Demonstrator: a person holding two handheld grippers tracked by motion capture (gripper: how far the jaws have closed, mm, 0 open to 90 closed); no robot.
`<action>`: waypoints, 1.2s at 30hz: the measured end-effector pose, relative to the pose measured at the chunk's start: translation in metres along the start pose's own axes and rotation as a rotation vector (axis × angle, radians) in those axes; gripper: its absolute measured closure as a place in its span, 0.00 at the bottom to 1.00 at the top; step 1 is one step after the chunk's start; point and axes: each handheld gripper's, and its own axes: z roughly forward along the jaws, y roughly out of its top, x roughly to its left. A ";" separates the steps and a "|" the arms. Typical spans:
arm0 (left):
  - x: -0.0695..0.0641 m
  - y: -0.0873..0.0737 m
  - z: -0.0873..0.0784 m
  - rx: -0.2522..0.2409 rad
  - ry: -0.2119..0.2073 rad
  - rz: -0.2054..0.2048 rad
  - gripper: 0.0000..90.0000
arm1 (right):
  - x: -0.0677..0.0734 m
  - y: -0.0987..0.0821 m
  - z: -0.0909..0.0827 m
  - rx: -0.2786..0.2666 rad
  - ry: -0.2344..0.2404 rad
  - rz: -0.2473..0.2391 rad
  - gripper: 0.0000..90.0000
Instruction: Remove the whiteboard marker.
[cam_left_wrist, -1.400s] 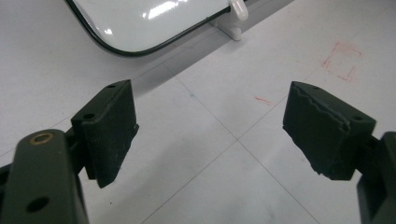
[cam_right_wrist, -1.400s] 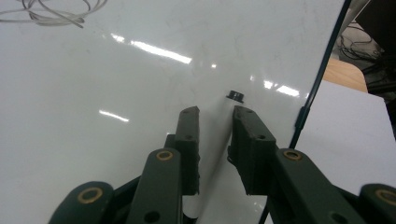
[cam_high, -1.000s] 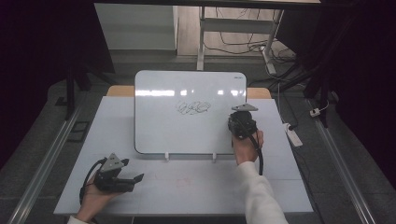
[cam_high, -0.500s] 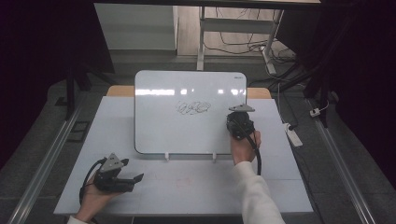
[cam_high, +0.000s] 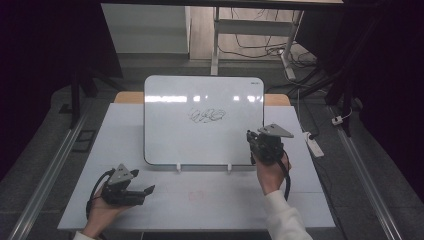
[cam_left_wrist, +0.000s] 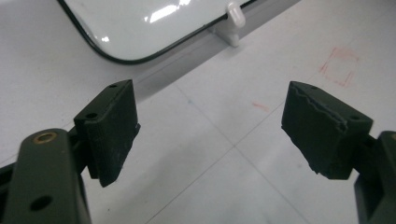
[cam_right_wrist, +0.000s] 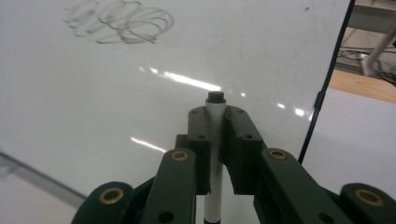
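Right gripper (cam_high: 256, 141) had slid away from the scribble (cam_high: 206, 115) toward the whiteboard's right edge since a second earlier; back then it sat closer to the drawing, near the board's middle-right. Left gripper (cam_high: 142, 191) hadn't budged, same spot on the table's near-left.

Right jaws had just finished closing and were clamped tight on a white marker (cam_right_wrist: 214, 140). From the right gripper view, the marker ran up between the pads, its dark tip poking out just past them and pointing at the whiteboard (cam_right_wrist: 93, 93) surface. Couldn't tell whether the tip touched the board or hung just off it. The scribble, a run of overlapping loops (cam_right_wrist: 120, 21), sat well up and left of the tip in that view. The board's black-edged right border (cam_right_wrist: 322, 93) was close on the right.

From the high view, the whiteboard (cam_high: 170, 145) stood propped on the table (cam_high: 225, 210), leaning back, held by two small white clips (cam_high: 178, 167) along its bottom edge. The right hand (cam_high: 270, 172) gripped the tool from below, at the board's lower right corner.

Left jaws were spread wide with nothing between them, held just above the tabletop, pointing right. In the left gripper view the board's lower corner (cam_left_wrist: 121, 42) and one clip (cam_left_wrist: 235, 15) lay ahead, plus a faint red square mark (cam_left_wrist: 339, 66) on the table surface.
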 end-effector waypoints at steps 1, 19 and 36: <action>-0.001 0.001 0.000 -0.004 0.000 0.000 0.22 | 0.001 -0.002 -0.004 -0.012 0.014 0.004 0.89; -0.052 0.066 0.022 -0.109 -0.110 0.062 0.26 | 0.054 -0.021 -0.020 -0.084 0.252 -0.008 0.89; -0.095 0.113 0.058 -0.134 -0.239 0.066 0.32 | 0.088 -0.027 -0.028 -0.137 0.339 -0.008 0.89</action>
